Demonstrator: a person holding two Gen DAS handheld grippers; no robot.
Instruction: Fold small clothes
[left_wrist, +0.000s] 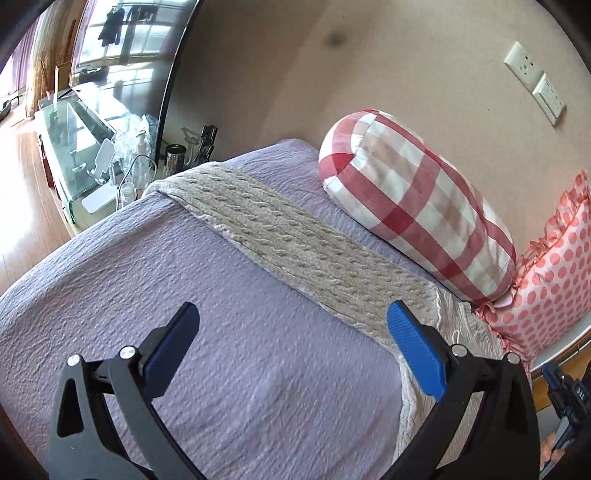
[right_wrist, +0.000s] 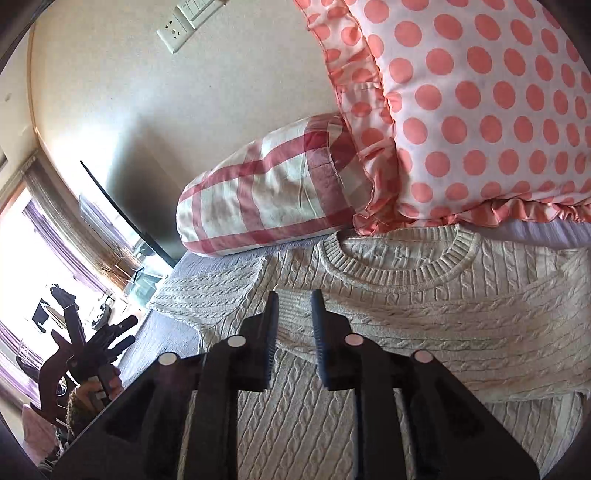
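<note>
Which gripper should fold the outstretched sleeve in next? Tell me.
Left, probably. The left gripper is open above the bedspread beside the outstretched sleeve. The right gripper is nearly shut over the sweater body, on a folded edge.

The cream sweater (right_wrist: 424, 317) runs off the right edge; the right hand-held gripper (right_wrist: 294, 314) hides its middle.
</note>
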